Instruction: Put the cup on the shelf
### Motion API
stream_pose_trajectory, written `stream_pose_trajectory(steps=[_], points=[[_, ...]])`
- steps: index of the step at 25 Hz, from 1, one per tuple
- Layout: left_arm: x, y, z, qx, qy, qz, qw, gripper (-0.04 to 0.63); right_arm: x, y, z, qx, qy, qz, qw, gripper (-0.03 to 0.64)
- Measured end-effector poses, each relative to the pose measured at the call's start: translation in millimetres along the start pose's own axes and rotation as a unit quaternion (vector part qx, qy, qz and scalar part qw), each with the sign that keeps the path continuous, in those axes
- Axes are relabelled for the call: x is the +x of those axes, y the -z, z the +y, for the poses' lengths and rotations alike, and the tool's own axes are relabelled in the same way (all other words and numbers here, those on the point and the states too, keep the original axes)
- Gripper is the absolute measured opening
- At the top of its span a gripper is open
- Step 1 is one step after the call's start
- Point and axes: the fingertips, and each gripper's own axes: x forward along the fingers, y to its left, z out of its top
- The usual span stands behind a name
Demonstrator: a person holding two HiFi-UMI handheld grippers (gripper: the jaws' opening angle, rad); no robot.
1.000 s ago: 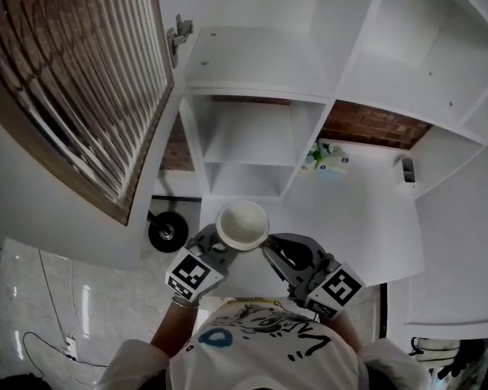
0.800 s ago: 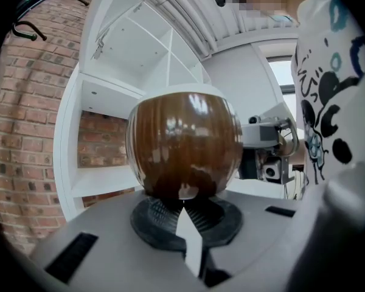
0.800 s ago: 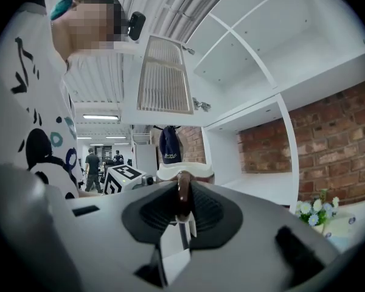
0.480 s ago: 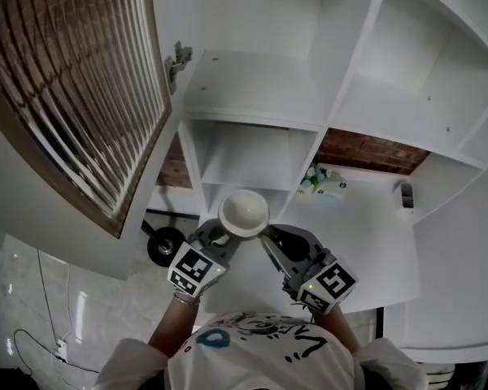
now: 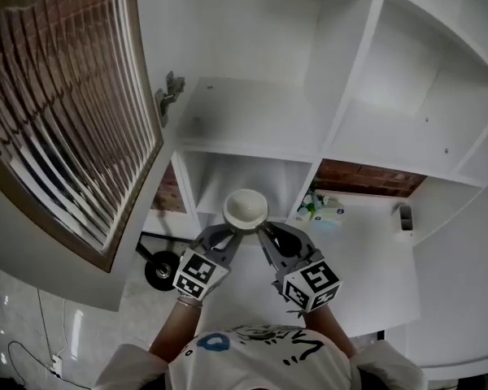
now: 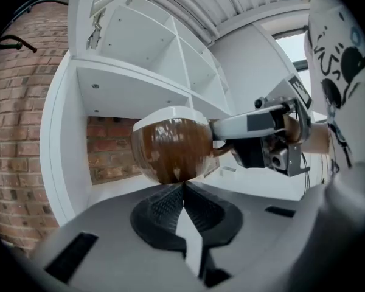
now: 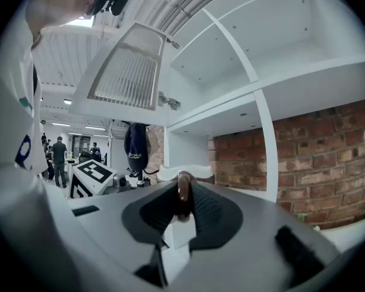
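A brown cup point(image 5: 246, 208) with a white inside is held up in front of the white shelf unit point(image 5: 252, 112), level with its lower cubby. My right gripper point(image 5: 264, 234) is shut on the cup's handle point(image 7: 182, 192), which shows as a brown strip between the pads. My left gripper point(image 5: 230, 234) sits just under the cup point(image 6: 170, 148), jaws shut, tips touching its lower side. In the left gripper view the right gripper point(image 6: 267, 139) reaches in from the right. The cup's white rim point(image 7: 182, 174) peeks over the right jaws.
An open slatted cabinet door point(image 5: 65, 112) hangs at the left, with its hinge point(image 5: 169, 88) by the shelf. On the white counter point(image 5: 366, 250) to the right lie a green-and-white pack point(image 5: 321, 205) and a small dark object point(image 5: 404, 214). A brick wall backs the lower cubbies.
Both grippers have risen together with the cup and drawn closer to the shelf. The head view has tilted upward, so more of the upper shelves shows.
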Motion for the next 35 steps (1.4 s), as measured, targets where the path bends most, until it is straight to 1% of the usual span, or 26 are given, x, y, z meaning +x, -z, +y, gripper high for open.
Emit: stream_pose_trajectory(steps=[6,12,17,25,31,35], points=[[15.2,-1.4,28.9,-0.006,-0.041,0.024,0.9989,0.015,21.7,-4.8,-27.5,0.013,0.038,-0.009,0.999,0.067],[26.3,2.4,51.9,-0.026,-0.064,0.036,0.9970,0.015,45.8,-4.2,-43.0,0.017,0.056,-0.013,0.998,0.067],[35.7,11.1,62.1,-0.044,-0.073,0.056,0.9948,0.015,57.9,3.4,-52.2,0.028,0.081,0.000,0.996,0.067],[28.1,17.4,66.5,-0.074,-0.082,0.038,0.9931,0.015,71.7,10.5,-77.2,0.046,0.117,0.018,0.992,0.067],[21.6,23.8,69.3,-0.096,-0.083,0.036,0.9913,0.015,89.7,14.3,-89.0,0.029,0.132,0.043,0.990,0.067],[16.1,22.3,69.9,-0.107,-0.085,0.026,0.9903,0.015,101.9,17.2,-92.0,0.014,0.138,0.054,0.989,0.067]])
